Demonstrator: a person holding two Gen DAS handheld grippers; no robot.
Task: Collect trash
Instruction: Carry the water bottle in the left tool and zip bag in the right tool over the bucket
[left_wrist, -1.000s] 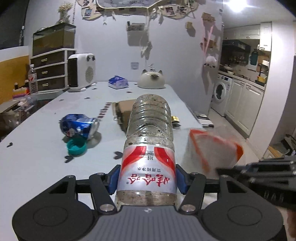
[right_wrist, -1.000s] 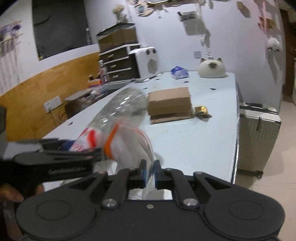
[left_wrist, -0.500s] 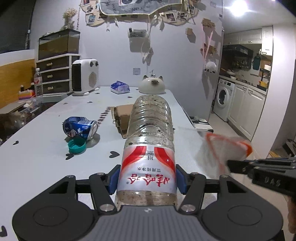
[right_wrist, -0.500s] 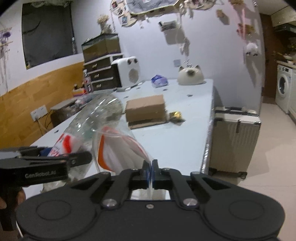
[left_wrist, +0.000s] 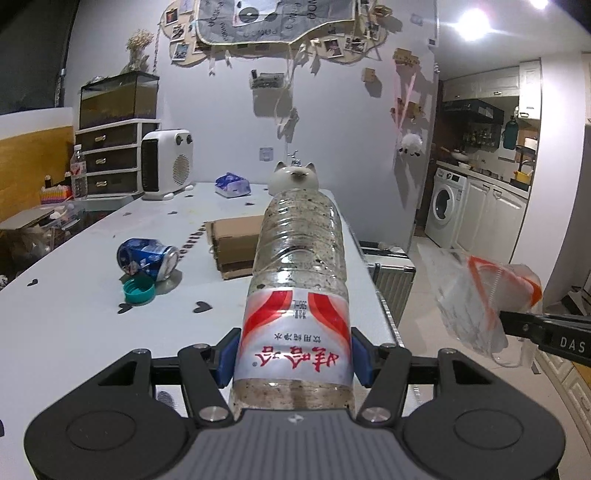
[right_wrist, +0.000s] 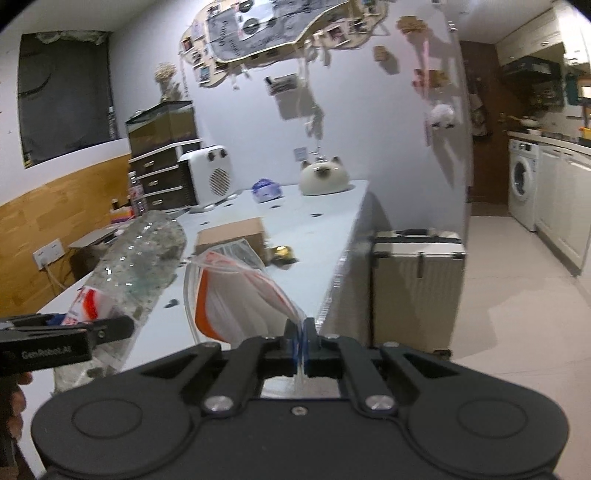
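The plastic bottle (left_wrist: 295, 295) I am carrying is clear, speckled with dirt inside, and wearing a red-and-white label. My left tool (left_wrist: 295, 356) is clamping it around the label, blue pads pressing both sides, its far end pointing out over the desk (left_wrist: 74, 317). Right of the bottle, past the desk's edge, my right tool (right_wrist: 300, 332) is pinching shut on the rim of a clear, orange-trimmed bag (right_wrist: 236, 295), which is gaping open beside the bottle.
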